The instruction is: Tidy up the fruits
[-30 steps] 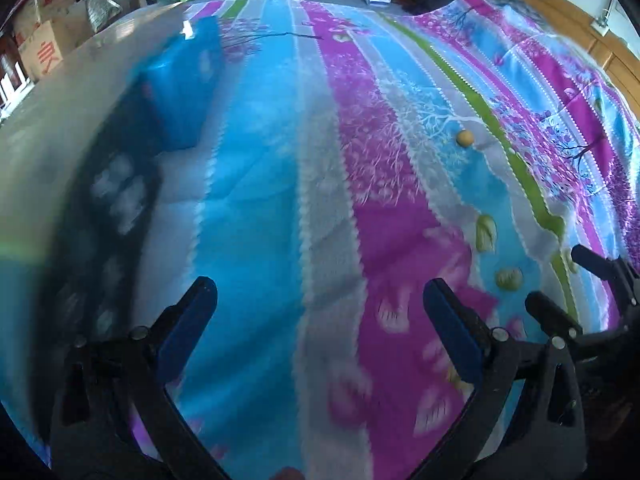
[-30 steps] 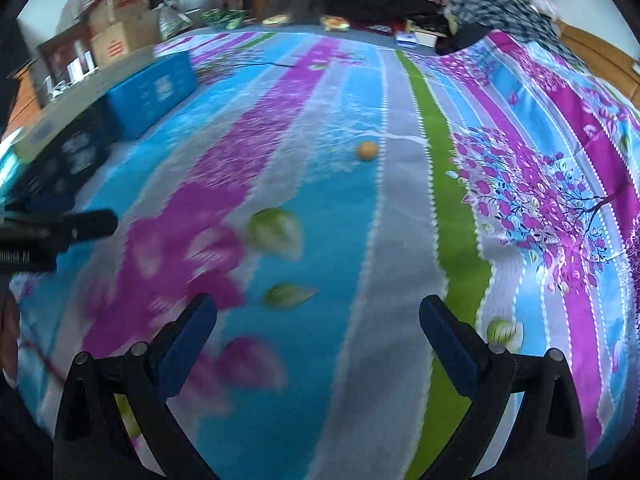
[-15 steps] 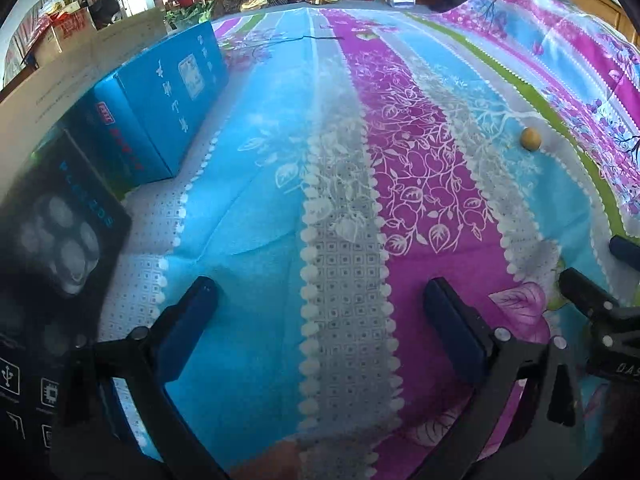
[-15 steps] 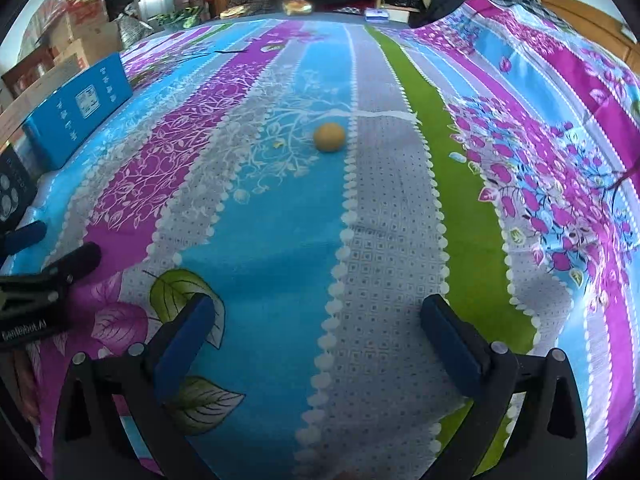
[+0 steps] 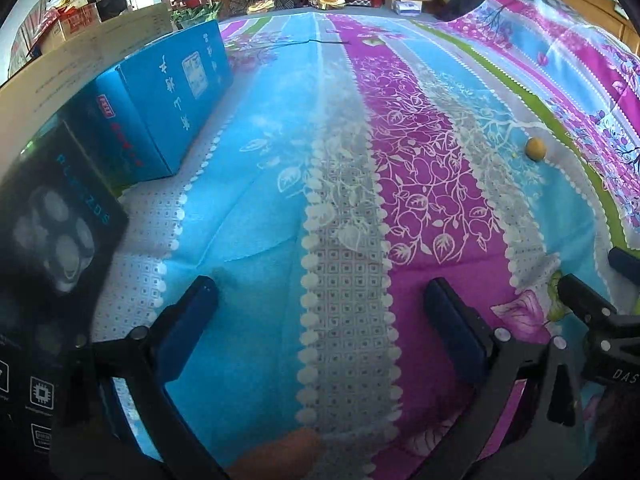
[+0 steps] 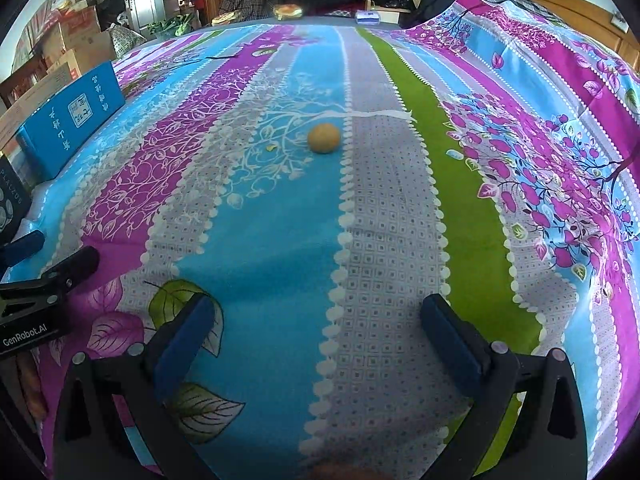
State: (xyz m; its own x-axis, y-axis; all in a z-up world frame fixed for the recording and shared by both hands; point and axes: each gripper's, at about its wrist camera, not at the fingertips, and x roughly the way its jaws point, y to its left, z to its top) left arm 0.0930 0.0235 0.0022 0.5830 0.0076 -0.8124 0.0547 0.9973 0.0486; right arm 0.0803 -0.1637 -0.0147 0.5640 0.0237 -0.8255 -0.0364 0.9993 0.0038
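Even, bright daylight on the striped bedsheet [image 6: 280, 240]; shadows soft, faint beneath each tool. Strong fisheye curvature and dark vignette at all corners. Black box [image 5: 52, 240] at 9 o'clock in the left view lies blurred; centres are sharp.

Two low wrist views facing forward, sharing the striped bedspread [image 5: 340, 200]

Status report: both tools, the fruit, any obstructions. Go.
Left tool open, empty. Right tool open, empty, aimed at the fruit. Yellow fruit alone on the bedsheet, ungrasped. Path clear; blue box off left.
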